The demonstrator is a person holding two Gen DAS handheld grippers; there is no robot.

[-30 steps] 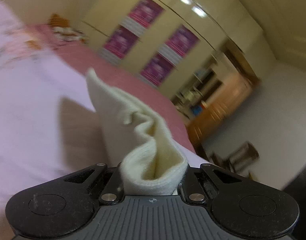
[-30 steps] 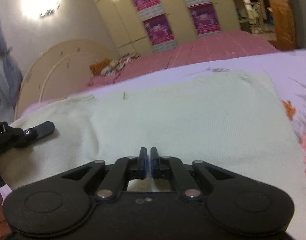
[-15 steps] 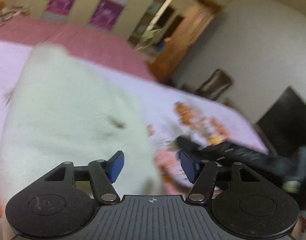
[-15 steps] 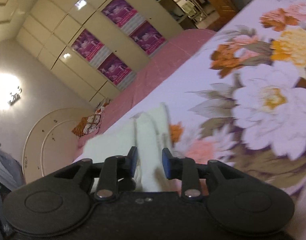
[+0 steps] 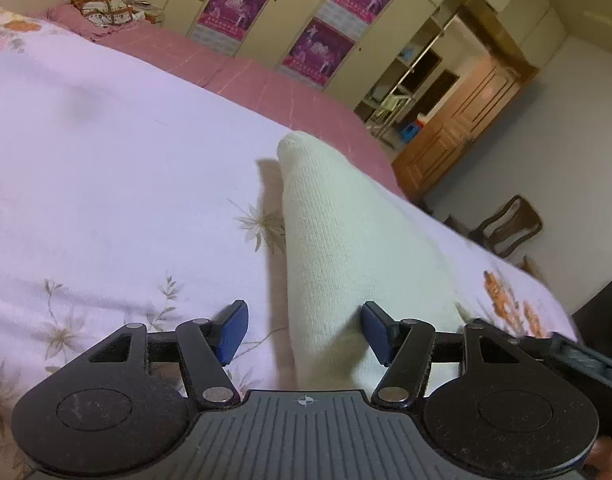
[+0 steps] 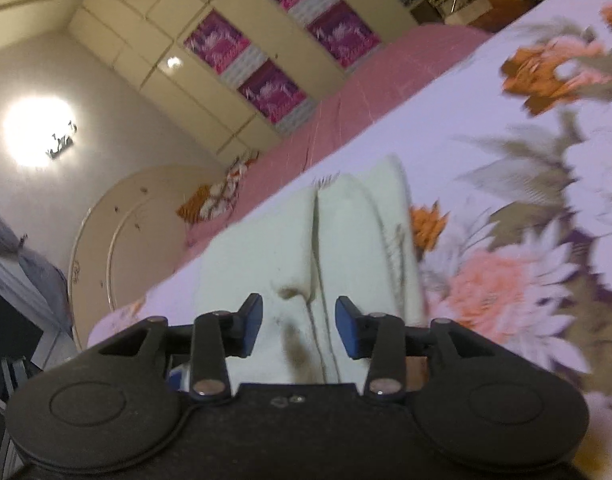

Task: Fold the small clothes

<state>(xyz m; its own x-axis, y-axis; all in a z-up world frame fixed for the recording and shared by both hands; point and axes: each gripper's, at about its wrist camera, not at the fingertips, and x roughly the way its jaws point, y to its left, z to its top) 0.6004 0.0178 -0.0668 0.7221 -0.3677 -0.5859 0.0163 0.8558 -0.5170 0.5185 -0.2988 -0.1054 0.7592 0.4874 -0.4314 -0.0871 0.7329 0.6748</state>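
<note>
A cream knit garment (image 5: 346,240) lies folded into a long strip on the lilac floral bedsheet (image 5: 106,160). My left gripper (image 5: 305,332) stands open over its near end; the cloth runs up between the blue pads (image 5: 234,330), nearer the right one, and is not squeezed. In the right wrist view the same garment (image 6: 274,256) shows as stacked folds with a seam down the middle. My right gripper (image 6: 300,332) is low over it, jaws opening, cloth between the pads but not pressed. A dark part of the right gripper (image 5: 574,354) shows at the left view's right edge.
A pink bedspread (image 5: 266,80) covers the far side of the bed, with pillows (image 5: 102,8) and a round headboard (image 6: 138,216). Beyond are a wardrobe with purple posters (image 5: 322,48), a wooden door (image 5: 466,120), a chair (image 5: 510,228) and a bright wall lamp (image 6: 38,132).
My left gripper was shut on a bunched edge of the garment and has let it go, jaws now wide. The right jaws went from shut to partly open. The spread-out garment now lies folded.
</note>
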